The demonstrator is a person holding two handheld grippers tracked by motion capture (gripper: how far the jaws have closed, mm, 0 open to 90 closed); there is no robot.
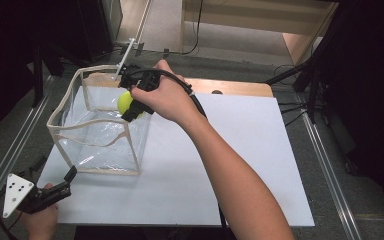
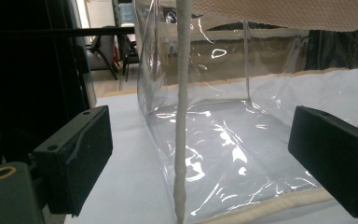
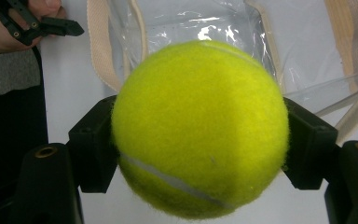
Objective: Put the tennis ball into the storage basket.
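Fingers [image 3: 95,149] of the right gripper [image 3: 198,144] clamp a ball [image 3: 198,128] from both sides, the pads pressing into its felt, so the ball sits squarely between them with its seam curving low on the near face. Beyond the ball, straight along the jaws, lies the open mouth of the clear bag [image 1: 100,130], its cloth rim [image 1: 60,112] ringing the space below; the ball hangs over the bag's near-right corner, probably just inside the rim. I judge the coming move to be a short drop or lowering, since the bag's floor lies directly past the fingertips. Farther off, the left gripper [image 1: 62,185] rests by the bag's near corner, jaws wide and holding nothing, a seam [image 2: 182,121] standing between them.
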